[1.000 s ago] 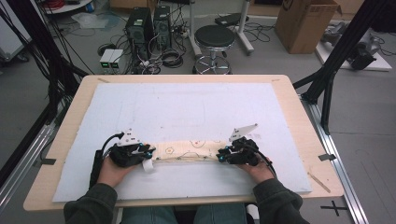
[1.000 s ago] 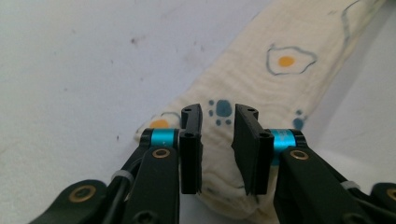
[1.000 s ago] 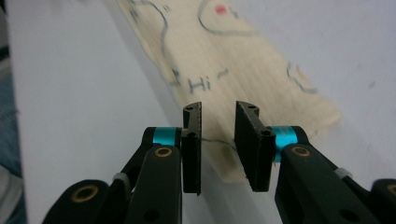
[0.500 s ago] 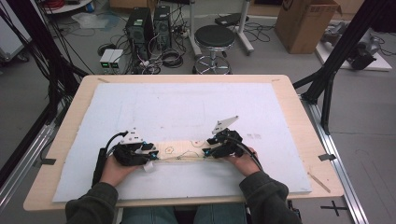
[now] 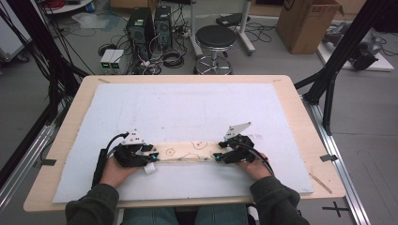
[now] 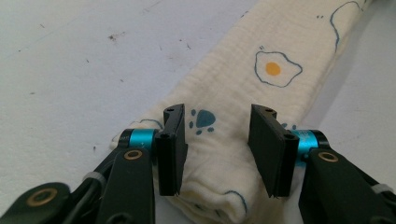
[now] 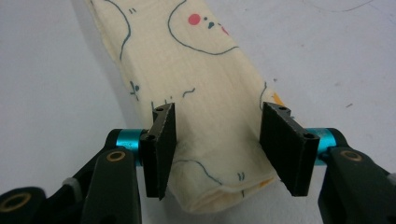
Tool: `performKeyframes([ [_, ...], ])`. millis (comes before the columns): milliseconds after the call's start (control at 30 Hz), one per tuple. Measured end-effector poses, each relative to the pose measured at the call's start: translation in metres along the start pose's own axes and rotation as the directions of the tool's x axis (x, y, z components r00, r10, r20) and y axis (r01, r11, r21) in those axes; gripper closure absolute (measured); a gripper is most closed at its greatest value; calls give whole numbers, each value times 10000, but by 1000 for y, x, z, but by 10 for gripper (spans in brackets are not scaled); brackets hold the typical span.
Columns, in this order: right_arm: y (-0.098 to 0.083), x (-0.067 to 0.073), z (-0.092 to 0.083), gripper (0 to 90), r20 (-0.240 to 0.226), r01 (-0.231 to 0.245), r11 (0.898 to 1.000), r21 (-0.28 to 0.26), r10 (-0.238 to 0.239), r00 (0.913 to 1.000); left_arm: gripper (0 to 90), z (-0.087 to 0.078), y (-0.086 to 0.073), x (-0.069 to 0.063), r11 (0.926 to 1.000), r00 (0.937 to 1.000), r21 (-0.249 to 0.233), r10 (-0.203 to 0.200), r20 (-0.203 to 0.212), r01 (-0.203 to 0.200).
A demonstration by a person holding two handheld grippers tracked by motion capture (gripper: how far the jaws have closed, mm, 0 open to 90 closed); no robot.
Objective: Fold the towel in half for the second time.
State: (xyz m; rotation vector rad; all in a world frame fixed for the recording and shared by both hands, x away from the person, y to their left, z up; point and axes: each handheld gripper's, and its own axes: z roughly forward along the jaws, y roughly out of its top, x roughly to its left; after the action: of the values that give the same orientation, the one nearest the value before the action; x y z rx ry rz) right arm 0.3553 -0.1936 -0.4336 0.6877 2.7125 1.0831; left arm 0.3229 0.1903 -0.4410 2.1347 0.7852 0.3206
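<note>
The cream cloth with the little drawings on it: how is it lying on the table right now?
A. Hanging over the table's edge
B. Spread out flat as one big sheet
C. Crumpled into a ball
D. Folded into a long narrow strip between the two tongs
D: in the high view the cream cloth lies as a long, narrow folded strip on the white mat, running from the left tongs to the right tongs.
</note>
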Motion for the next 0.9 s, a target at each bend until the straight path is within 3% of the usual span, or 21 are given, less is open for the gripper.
performKeyframes([
  [267,-8,0,-3,455,78,317,9991,-285,-315,9995,565,0,-2,0,9999,10000,-99,81,34,-80],
  [633,-12,0,-2,454,46,267,9978,-612,-264,9996,552,0,-2,-1,9999,9999,-65,150,-30,-150],
  [800,-12,1,-2,442,172,282,9976,-626,-272,9995,502,-2,-1,-3,9998,9998,-92,146,-106,-147],
  [900,-11,2,-2,420,155,203,9977,-639,-193,9997,476,-6,0,-4,9992,9999,-385,78,-118,-83],
])
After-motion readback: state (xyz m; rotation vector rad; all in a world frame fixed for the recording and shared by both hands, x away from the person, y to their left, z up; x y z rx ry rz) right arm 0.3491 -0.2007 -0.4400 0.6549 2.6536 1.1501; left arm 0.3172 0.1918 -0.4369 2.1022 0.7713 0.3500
